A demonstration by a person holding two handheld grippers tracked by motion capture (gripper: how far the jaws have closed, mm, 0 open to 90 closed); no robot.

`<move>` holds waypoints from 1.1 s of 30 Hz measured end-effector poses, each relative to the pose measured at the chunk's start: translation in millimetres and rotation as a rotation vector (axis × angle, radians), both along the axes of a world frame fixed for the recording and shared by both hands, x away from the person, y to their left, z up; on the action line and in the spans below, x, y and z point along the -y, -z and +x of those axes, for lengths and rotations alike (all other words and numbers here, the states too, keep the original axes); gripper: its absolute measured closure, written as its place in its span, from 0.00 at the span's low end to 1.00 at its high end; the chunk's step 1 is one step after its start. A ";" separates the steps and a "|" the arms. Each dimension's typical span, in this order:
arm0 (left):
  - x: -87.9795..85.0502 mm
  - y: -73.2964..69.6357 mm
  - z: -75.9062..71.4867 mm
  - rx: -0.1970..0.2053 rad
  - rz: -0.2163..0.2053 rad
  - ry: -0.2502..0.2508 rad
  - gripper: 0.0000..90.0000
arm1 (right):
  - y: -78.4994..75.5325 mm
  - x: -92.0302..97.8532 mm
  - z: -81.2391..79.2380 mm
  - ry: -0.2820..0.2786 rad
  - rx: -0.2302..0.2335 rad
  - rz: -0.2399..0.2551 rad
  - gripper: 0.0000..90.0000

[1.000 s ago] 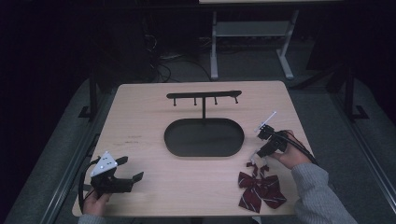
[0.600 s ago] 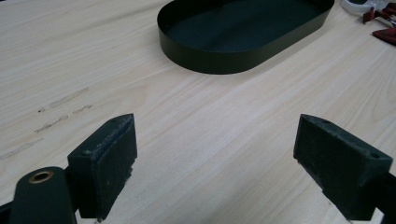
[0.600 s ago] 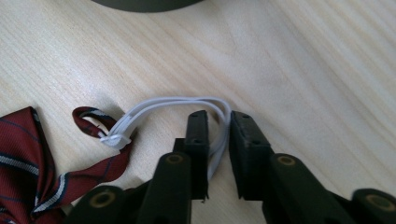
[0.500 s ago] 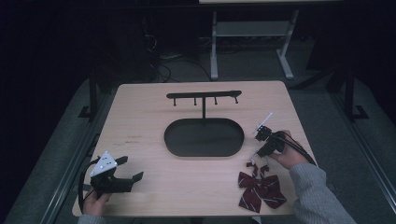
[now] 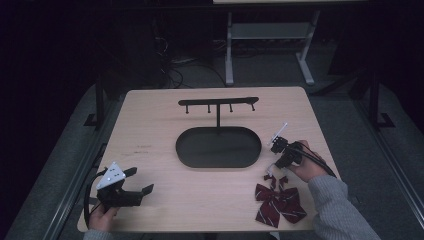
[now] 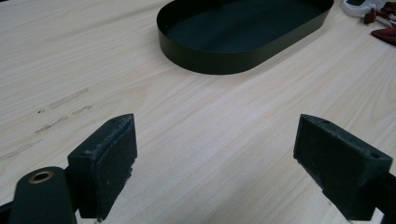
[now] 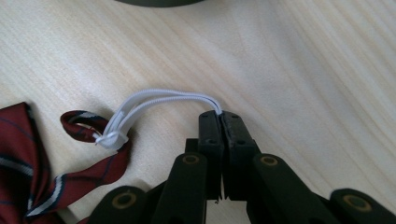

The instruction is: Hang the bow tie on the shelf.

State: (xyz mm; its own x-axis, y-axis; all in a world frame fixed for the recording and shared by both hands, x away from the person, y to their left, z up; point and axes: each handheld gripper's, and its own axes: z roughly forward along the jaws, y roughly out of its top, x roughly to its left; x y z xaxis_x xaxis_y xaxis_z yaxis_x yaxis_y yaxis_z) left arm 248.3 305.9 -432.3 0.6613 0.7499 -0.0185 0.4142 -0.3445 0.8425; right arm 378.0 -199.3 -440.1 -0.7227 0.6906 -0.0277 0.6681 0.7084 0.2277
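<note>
Now right tool (image 7: 220, 113) just closed, pinching white elastic loop (image 7: 159, 99); maroon bow tie (image 7: 28, 158) apparently attached, beside it.

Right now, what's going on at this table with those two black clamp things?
A person holds a gripper in each hand. The right gripper has just been closing its jaws and now pinches the white elastic loop of a maroon striped bow tie lying on the wooden table. The left gripper rests open over bare wood, holding nothing. Behind them stands a black hanger stand with small pegs above an oval tray; nothing hangs on it yet.
</note>
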 end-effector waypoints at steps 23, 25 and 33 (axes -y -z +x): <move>0.6 0.7 -0.1 0.001 0.001 0.000 0.15 | -24.7 3.3 -17.0 -0.055 -0.018 0.102 0.98; 0.2 0.5 -0.2 0.000 0.002 -0.001 0.15 | -28.4 3.1 -17.7 -0.062 -0.016 0.112 0.98; 0.6 0.3 -0.4 0.002 0.002 0.001 0.15 | -41.4 -1.0 -21.7 -0.094 -0.026 0.146 0.98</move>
State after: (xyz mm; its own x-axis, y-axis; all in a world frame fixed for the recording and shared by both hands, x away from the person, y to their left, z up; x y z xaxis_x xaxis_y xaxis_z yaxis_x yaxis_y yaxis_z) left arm 247.9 305.3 -432.7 0.6623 0.7491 -0.0152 0.4117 -0.3470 0.8427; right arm 356.3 -198.3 -398.7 -0.7837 0.6150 0.0875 0.6072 0.7288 0.3166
